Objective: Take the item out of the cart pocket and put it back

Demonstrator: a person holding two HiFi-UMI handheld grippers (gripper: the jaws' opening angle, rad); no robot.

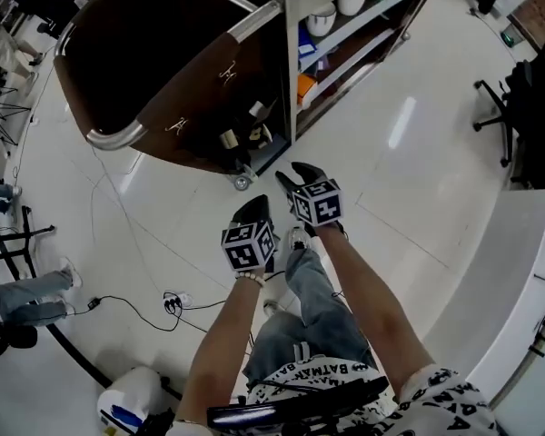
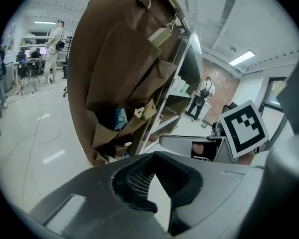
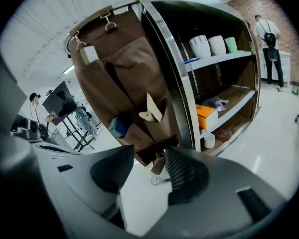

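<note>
Reaching for the blue item [image 3: 117,126], tucked in a lower pocket [image 3: 131,136] on the brown side of the cart [image 3: 164,59], lead with your right gripper [image 3: 149,152], fingers apart and empty, and enter squarely; your left gripper [image 2: 154,156] has its fingers together, so keep it clear

The cart's hanging bag [image 3: 119,68] is plain brown, pockets included. One pocket shows a blue item [image 3: 117,126], and a cream tag [image 3: 150,111] hangs beside it. The shelves hold an orange box [image 3: 208,116], white pots [image 3: 199,46] and a pale green pot [image 3: 231,44]. The floor [image 1: 391,153] is glossy white. The left gripper [image 1: 252,205] and right gripper [image 1: 297,176] have black jaws and cubes of black-and-white squares. The jeans [image 1: 313,307] are grey-blue and the shirt [image 1: 436,407] is white with black lettering.
</note>
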